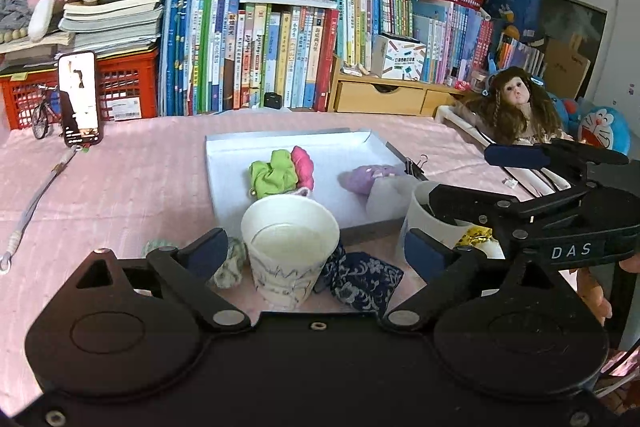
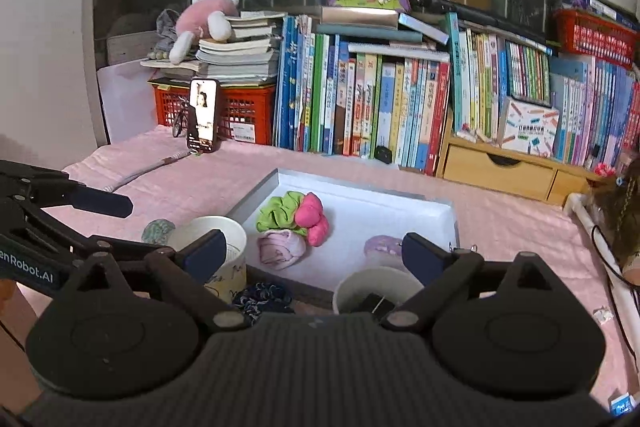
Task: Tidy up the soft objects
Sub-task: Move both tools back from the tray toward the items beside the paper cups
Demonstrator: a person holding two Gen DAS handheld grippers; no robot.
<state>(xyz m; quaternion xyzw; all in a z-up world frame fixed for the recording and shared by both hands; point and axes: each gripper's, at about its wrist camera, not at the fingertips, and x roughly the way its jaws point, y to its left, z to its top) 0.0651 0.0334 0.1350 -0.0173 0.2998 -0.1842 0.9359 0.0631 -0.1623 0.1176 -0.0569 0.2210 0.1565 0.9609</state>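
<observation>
soft things lie in the white tray (image 1: 224, 163) on the pink cloth (image 1: 140, 171): a green scrunchie (image 1: 272, 173), a pink one (image 1: 303, 167) touching it, a purple pouch (image 1: 366, 179) apart. a blue pouch (image 1: 360, 277) lies just outside, beside a paper cup (image 1: 289, 247). left gripper (image 1: 316, 251) stands wide around that cup, not touching. right gripper (image 2: 316, 253) is wide too, empty, over a second cup (image 2: 376, 289).

We list: blue patterned pouch (image 1: 362, 281) half hidden behind paper cup (image 1: 289, 251); second cup's (image 2: 374, 289) dark contents unidentifiable; doll (image 2: 622, 227) cut by right edge; book spines (image 1: 280, 67) unreadable.
</observation>
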